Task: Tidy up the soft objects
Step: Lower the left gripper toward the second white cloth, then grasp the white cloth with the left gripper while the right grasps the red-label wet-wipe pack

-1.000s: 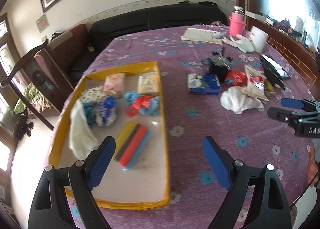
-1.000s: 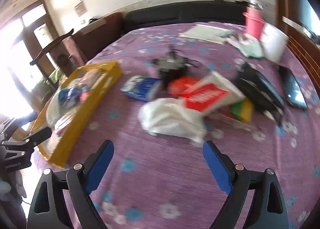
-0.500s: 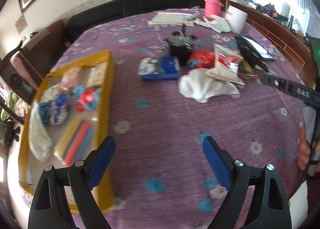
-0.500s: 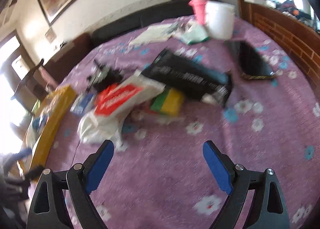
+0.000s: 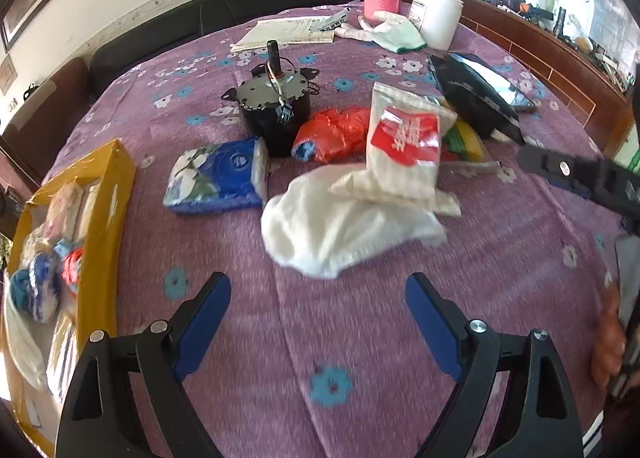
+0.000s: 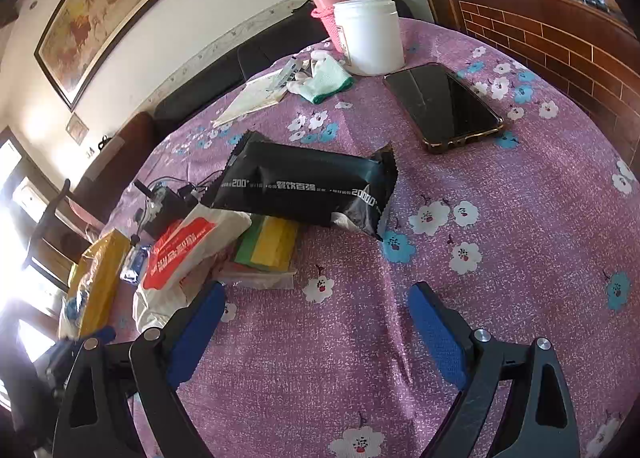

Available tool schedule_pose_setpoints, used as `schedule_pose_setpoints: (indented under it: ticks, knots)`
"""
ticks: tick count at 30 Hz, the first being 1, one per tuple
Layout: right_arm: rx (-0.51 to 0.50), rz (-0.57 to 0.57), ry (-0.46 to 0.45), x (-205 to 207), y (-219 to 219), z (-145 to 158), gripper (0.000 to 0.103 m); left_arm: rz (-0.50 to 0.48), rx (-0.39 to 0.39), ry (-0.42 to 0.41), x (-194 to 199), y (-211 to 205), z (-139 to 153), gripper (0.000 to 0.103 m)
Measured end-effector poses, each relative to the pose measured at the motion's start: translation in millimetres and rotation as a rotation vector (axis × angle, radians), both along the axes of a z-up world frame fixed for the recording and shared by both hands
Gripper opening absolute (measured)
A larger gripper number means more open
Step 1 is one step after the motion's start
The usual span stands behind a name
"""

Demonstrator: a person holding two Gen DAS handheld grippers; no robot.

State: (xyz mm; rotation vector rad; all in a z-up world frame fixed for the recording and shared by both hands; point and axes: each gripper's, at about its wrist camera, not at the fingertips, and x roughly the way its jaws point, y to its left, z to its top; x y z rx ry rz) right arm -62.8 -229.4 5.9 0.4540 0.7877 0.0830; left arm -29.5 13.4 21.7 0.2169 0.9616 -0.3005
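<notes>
Over the purple flowered tablecloth (image 5: 360, 338), both grippers hover empty.
Left gripper (image 5: 318, 322) spread before a crumpled white cloth (image 5: 344, 234); right gripper (image 6: 316, 330) opening (nothing between).

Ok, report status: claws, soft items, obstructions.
Left claw open, empty. Right claw opening, nothing between pads. White cloth ahead of left claw, outside yellow tray. Red-and-white packet lies on the cloth.

A table (image 5: 360, 338) under purple flowered cloth carries a yellow tray (image 5: 105, 218) at nine o'clock, white cloth (image 5: 340, 234) centre, phone (image 6: 444, 106) at two.
</notes>
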Motion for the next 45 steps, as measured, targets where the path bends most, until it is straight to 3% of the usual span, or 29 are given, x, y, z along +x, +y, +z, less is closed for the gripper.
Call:
schedule_pose_setpoints:
  ticks: [10,17,40,45]
  knots:
    - [-0.053,0.008,-0.041,-6,8,6,0.096,0.043,-0.098,0.025,12,-1,-18,0.093]
    - [-0.035,0.006,-0.038,-5,5,5,0.096,0.034,-0.056,0.035,14,-10,-22,0.102]
    - [0.009,-0.006,-0.032,-5,-2,2,0.096,0.044,-0.048,0.037,14,-9,-23,0.103]
    - [0.006,-0.003,-0.031,-5,-2,2,0.096,0.033,-0.125,0.034,13,1,-18,0.103]
